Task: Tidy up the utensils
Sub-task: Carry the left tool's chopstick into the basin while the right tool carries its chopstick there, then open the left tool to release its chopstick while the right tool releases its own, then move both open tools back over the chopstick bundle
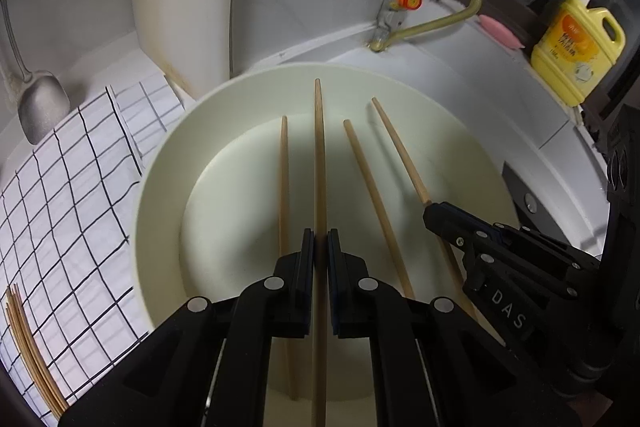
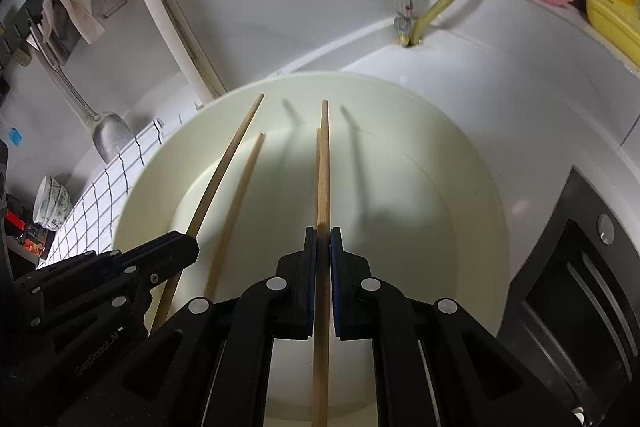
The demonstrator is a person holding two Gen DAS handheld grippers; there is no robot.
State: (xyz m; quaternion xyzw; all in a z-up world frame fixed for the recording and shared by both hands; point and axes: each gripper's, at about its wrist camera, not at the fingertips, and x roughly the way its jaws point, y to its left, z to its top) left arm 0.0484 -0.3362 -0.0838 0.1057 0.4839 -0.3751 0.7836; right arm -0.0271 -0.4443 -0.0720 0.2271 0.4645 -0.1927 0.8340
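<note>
A cream round basin (image 1: 160, 195) fills the middle of both views (image 2: 480, 211). My left gripper (image 1: 321, 239) is shut on a wooden chopstick (image 1: 319, 155) held over the basin. My right gripper (image 2: 323, 237) is shut on another chopstick (image 2: 323, 167), which also shows in the left wrist view (image 1: 396, 147) with the right gripper (image 1: 430, 209). Two more chopsticks (image 1: 284, 179) (image 1: 372, 203) lie in the basin. My left gripper (image 2: 194, 243) shows at the left of the right wrist view. A bundle of chopsticks (image 1: 28, 343) lies on the checked cloth.
A white checked cloth (image 1: 72, 211) lies left of the basin, a metal ladle (image 1: 40, 107) behind it. A gas valve with hose (image 1: 404, 3), a yellow soap bottle (image 1: 576, 47) and a pink item (image 1: 500, 31) stand at the back. A black stove (image 2: 580, 287) is at the right.
</note>
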